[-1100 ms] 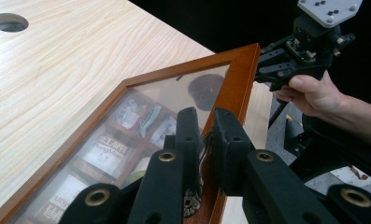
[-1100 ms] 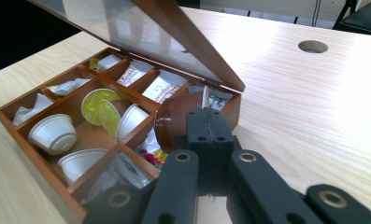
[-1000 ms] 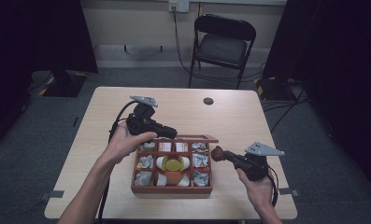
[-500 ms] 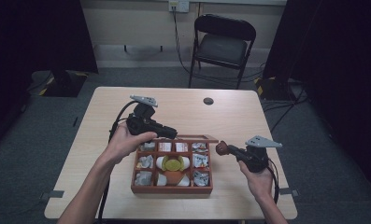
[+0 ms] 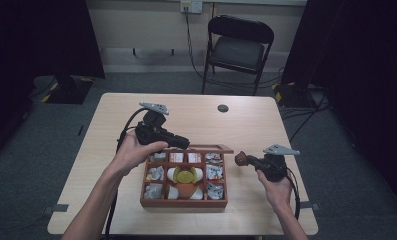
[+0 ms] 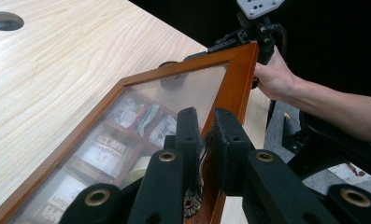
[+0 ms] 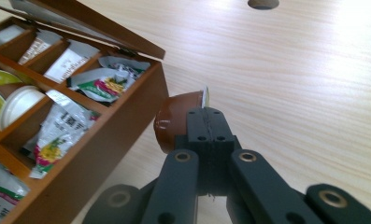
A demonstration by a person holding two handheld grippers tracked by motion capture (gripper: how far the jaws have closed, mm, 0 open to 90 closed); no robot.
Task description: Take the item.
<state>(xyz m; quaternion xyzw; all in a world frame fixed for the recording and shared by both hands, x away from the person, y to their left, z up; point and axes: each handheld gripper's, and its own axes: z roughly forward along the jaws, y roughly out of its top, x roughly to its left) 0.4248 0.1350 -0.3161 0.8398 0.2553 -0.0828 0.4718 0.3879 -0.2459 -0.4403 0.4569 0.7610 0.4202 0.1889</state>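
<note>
High view: wooden box [image 5: 183, 202] of packets [image 5: 154, 173], lid [image 5: 213, 148] raised.

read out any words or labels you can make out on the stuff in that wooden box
No print reads with certainty.
Tea packets seen through the glass lid: dark lettering, too blurred to spell out.
Packets in the wooden box: printed characters, too small.
Brown capsule in the right gripper: no text visible.

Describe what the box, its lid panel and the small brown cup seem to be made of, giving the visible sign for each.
Box: apparently wood with a smooth reddish-brown stain; solid dividers and frame.
Lid panel: clear glass or plastic, hard to say which; the packets show through it, slightly hazed.
Brown cup: probably glossy plastic with a foil lid; it glints, and a thin tab sticks out at its rim.
</note>
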